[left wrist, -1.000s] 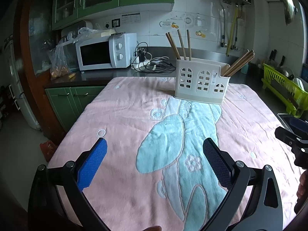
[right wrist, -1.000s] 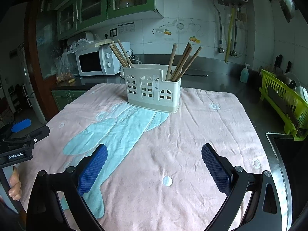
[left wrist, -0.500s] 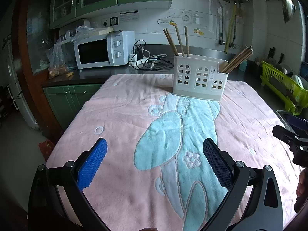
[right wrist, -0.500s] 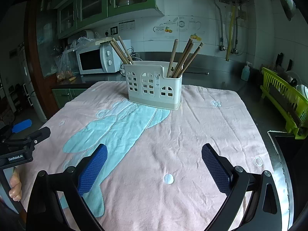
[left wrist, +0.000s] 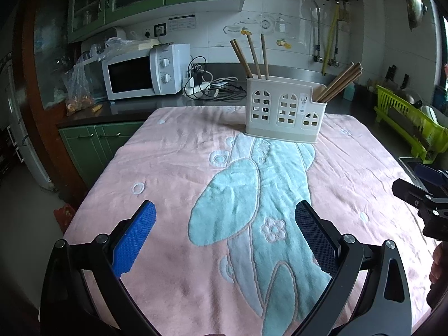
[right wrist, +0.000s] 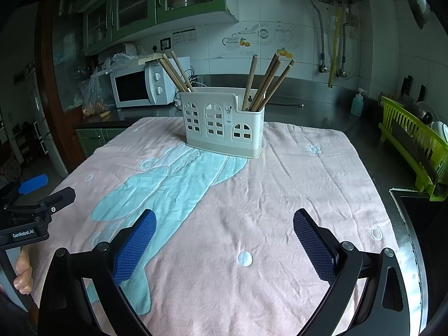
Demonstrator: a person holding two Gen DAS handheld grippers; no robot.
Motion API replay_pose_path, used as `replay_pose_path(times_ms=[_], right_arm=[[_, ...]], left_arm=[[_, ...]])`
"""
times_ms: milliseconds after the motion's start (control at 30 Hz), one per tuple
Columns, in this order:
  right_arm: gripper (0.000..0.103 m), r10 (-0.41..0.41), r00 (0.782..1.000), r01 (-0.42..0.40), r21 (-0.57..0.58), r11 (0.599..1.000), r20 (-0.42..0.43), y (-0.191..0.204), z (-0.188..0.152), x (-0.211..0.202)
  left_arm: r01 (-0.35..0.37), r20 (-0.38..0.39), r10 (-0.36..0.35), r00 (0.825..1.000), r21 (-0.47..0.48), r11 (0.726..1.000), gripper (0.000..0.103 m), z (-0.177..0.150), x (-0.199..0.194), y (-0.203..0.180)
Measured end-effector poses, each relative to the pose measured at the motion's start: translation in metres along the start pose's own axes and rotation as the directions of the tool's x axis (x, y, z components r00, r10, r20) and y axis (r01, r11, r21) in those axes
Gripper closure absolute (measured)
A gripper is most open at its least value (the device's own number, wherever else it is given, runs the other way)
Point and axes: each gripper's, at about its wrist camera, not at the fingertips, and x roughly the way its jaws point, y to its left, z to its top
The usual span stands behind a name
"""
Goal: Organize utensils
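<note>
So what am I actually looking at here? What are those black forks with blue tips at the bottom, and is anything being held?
Those are no robot arms: a person holds a two-finger gripper in each hand, and each carries a wide-angle camera looking forward along its fingers. One picture comes from the left gripper, the other from the right gripper; each also glimpses the other at its edge. Both are open and hold nothing. Below them lies a pink towel with a light blue figure, spread over a counter. Towards its far end stands a white utensil holder, with wooden chopsticks leaning in its end compartments. Behind it are a microwave and, at the right, a green dish rack.
</note>
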Motion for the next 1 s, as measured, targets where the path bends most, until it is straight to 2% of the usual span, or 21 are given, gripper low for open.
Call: replay_pose_path(times_ms=[1000], right_arm=[[0.008, 0.004, 1.0, -0.004, -0.004, 1.0, -0.002, -0.0006, -0.0017, 0.0012]], left_arm=[[0.008, -0.001, -0.008, 1.0, 0.002, 1.0, 0.005, 0.0018, -0.0006, -0.0008]])
